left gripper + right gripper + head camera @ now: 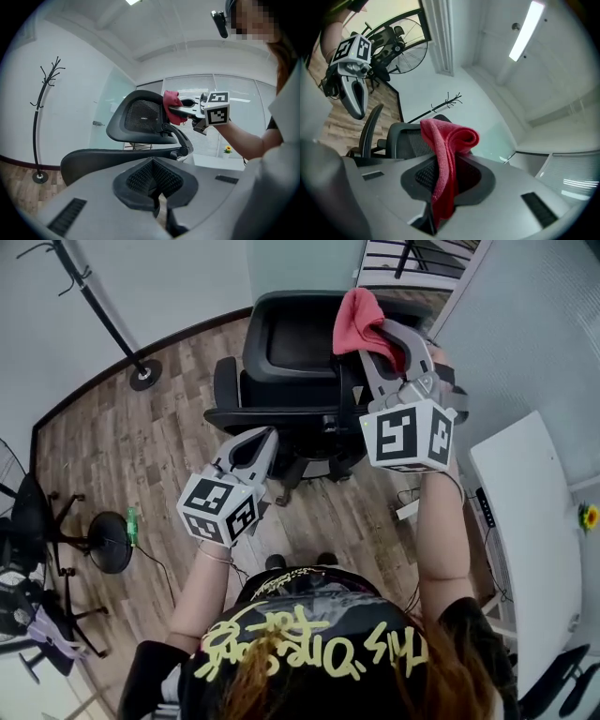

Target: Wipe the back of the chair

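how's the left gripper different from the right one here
The right gripper is clamped on a red cloth; the left gripper has its jaws together on nothing. The right gripper is raised to the headrest of the chair, while the left gripper hangs lower and nearer the person, away from it. Both are grey, carry a marker cube and point toward the chair.

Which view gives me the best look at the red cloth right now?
Right gripper view: the cloth fills the centre, pinched between the jaws. Head view shows it bunched at the tip of the right gripper over the chair; left gripper view shows it small, by the headrest.
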A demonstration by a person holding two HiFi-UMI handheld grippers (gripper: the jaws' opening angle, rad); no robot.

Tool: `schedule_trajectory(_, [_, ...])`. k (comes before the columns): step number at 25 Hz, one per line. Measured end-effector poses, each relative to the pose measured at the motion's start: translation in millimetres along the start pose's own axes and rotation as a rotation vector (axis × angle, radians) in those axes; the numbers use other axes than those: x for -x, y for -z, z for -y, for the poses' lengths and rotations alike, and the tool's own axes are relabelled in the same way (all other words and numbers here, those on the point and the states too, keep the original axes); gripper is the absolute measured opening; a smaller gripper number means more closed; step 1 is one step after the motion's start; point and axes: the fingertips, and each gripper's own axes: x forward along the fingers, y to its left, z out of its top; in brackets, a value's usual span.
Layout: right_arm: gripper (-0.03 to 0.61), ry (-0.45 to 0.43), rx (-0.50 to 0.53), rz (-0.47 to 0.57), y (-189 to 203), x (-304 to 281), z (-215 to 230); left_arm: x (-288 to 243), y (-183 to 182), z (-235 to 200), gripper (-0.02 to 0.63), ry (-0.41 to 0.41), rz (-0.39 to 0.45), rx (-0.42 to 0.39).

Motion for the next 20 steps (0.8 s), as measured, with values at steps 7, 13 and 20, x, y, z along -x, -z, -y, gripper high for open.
schedule_trajectory(7, [0.063, -0.072, -0.014, 0.065, 0.9, -5.6, -8.9, -5.6, 1.5, 5.8, -0.006, -0.041, -0.002, 0.015])
schedule_trajectory(13, [0.063, -0.140, -0.035, 0.069, 6.7, 1.5, -25.2, -9.6, 6.6, 17.1, -0.007, -0.047, -0.010, 0.012])
schedule_trajectory(20, [0.063, -0.211, 0.004, 0.048, 7.0, 2.6, -42.7, -9.3, 7.2, 18.2, -0.007, -0.049, -0.016, 0.022])
